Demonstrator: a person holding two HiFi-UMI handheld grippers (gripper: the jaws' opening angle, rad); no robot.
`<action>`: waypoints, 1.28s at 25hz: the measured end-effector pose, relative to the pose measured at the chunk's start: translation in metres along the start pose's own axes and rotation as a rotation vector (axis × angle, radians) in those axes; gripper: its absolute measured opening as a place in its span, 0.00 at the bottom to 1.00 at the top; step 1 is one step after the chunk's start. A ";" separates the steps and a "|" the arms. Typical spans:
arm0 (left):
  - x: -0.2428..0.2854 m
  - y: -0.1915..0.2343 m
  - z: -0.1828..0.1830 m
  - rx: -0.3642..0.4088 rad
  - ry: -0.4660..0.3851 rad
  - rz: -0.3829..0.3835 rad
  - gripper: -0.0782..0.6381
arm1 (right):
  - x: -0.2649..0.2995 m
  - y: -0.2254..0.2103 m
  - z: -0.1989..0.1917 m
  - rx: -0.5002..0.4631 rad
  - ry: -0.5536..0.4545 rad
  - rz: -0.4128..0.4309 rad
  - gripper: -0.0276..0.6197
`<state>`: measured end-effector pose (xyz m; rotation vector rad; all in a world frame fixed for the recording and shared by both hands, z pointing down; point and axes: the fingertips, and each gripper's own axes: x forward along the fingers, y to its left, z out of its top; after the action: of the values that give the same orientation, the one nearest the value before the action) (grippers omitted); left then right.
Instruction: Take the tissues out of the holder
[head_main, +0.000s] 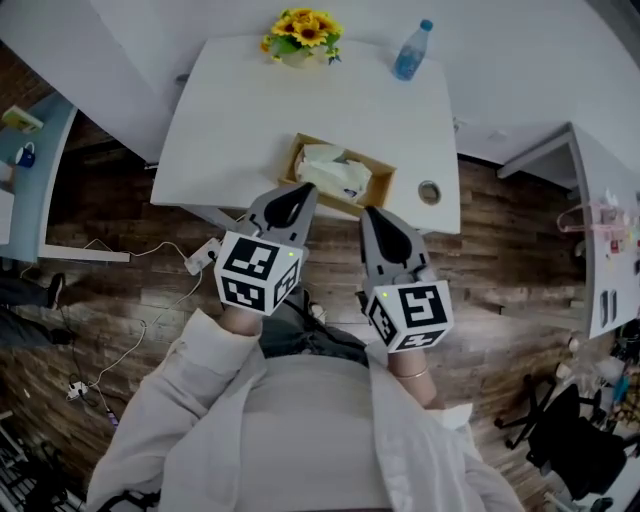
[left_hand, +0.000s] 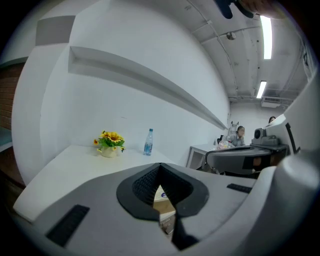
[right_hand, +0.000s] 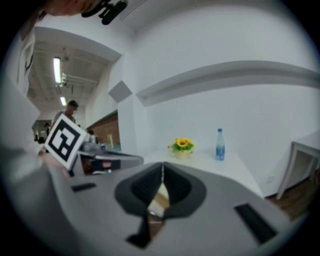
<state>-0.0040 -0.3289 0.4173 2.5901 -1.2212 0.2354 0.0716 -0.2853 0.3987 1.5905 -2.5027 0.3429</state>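
A wooden tissue holder (head_main: 380, 178) lies near the front edge of the white table (head_main: 230, 130), with a white pack of tissues (head_main: 333, 171) in it. My left gripper (head_main: 303, 192) hovers at the holder's near left corner, shut with nothing in it. My right gripper (head_main: 373, 214) hangs just short of the holder's near right side, also shut and empty. In the left gripper view the jaws meet at the left gripper (left_hand: 160, 167), and a sliver of the holder (left_hand: 163, 197) shows below them. The right gripper (right_hand: 162, 168) looks the same, jaws touching.
A pot of sunflowers (head_main: 302, 36) and a water bottle (head_main: 411, 50) stand at the table's far edge. A round cable hole (head_main: 429, 192) sits right of the holder. Other desks flank the table; cables (head_main: 120, 350) and a chair (head_main: 560, 430) are on the floor.
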 end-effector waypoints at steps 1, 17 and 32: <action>0.004 0.004 -0.001 0.006 0.011 -0.006 0.13 | 0.005 -0.002 0.000 0.003 0.002 -0.007 0.06; 0.047 0.044 -0.014 0.230 0.128 -0.168 0.14 | 0.065 -0.013 -0.004 0.048 0.042 -0.086 0.06; 0.061 0.046 -0.027 0.245 0.190 -0.244 0.14 | 0.077 -0.008 -0.019 0.096 0.114 -0.063 0.06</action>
<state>-0.0018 -0.3925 0.4667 2.8119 -0.8486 0.5973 0.0466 -0.3508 0.4376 1.6306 -2.3789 0.5374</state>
